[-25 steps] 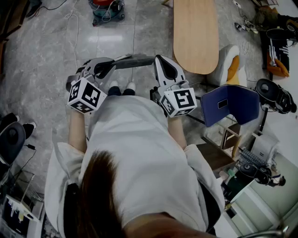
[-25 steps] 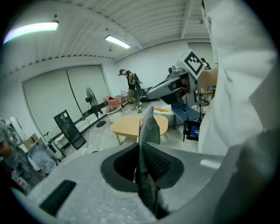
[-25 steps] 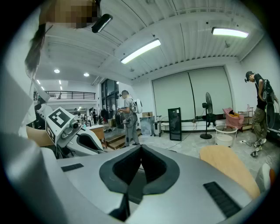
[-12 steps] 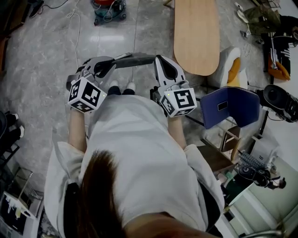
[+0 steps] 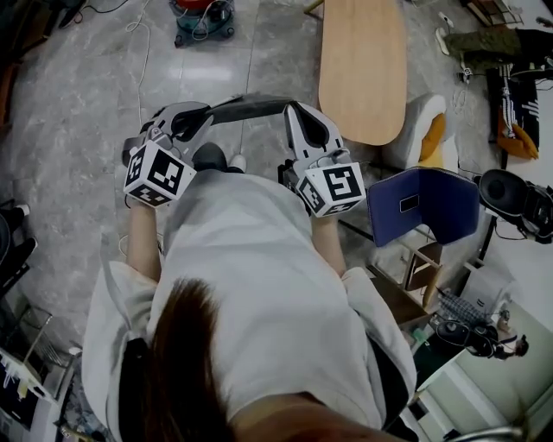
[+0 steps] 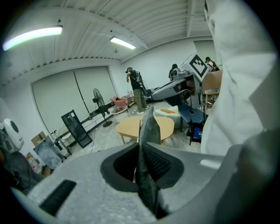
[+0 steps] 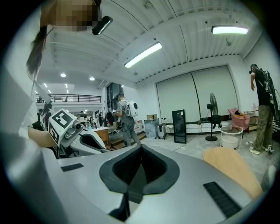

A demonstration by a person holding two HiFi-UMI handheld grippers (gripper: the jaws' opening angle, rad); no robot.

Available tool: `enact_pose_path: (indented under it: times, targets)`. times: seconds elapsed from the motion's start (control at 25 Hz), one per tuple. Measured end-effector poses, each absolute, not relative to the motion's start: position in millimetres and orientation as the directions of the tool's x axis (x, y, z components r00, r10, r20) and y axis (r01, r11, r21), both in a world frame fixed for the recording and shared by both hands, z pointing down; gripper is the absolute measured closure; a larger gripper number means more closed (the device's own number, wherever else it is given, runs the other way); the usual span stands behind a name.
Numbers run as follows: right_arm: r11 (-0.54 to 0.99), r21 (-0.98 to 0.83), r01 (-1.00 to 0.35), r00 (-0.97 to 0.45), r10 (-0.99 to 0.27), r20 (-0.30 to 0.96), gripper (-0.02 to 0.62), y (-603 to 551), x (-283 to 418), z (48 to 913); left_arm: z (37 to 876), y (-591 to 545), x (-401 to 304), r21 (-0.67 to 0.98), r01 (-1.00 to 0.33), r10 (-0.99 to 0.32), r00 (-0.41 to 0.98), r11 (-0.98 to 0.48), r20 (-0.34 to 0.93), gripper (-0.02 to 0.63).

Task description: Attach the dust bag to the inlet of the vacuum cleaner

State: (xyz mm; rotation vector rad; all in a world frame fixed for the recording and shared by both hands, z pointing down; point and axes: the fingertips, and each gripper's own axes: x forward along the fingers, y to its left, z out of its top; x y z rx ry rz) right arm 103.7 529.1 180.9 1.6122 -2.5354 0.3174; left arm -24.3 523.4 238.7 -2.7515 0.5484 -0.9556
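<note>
The dust bag (image 5: 251,109) is a dark grey strip stretched level between my two grippers, in front of the person's body. My left gripper (image 5: 212,113) is shut on one end; in the left gripper view the grey fabric (image 6: 148,131) stands pinched between the jaws (image 6: 140,146) and runs toward the right gripper (image 6: 175,89). My right gripper (image 5: 292,108) is shut on the other end, where a thin grey edge (image 7: 135,177) shows inside the closed jaws (image 7: 140,146). The vacuum cleaner (image 5: 200,17), red and teal, stands on the floor far ahead, apart from both grippers.
A long wooden table (image 5: 363,60) lies ahead on the right. A white and orange seat (image 5: 428,129) and a blue chair (image 5: 423,203) stand to the right of it. Cables trail over the grey floor (image 5: 78,112). Other people and a standing fan (image 7: 213,105) are farther off.
Both grippers keep their hold on the bag, at the same spacing. The person's feet have shifted in a step, and the table and chair at the right have slid slightly in the view.
</note>
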Motion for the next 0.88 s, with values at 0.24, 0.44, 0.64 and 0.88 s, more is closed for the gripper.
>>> enact_pose_path:
  times: [0.24, 0.44, 0.64, 0.88]
  targets:
    - [0.414, -0.138, -0.900, -0.436, -0.869, 0.234, 0.594, 519.6, 107.5, 192.1, 248.4, 515.4, -18.8, -0.263, -0.293, -0.393, 0.721, -0.919, 0.572, 0.567]
    - [0.426, -0.151, -0.892, -0.451, -0.855, 0.254, 0.594, 491.0, 95.8, 200.9, 256.4, 488.9, -25.8, -0.245, -0.298, -0.385, 0.721, -0.923, 0.576, 0.566]
    - [0.422, -0.157, -0.893, -0.450, -0.854, 0.262, 0.594, 441.4, 79.4, 199.9, 257.0, 447.0, -38.2, -0.224, -0.292, -0.368, 0.736, -0.930, 0.568, 0.567]
    - [0.407, -0.145, -0.902, -0.431, -0.867, 0.251, 0.594, 379.0, 50.8, 185.3, 248.4, 389.3, -63.2, -0.224, -0.260, -0.342, 0.752, -0.939, 0.563, 0.567]
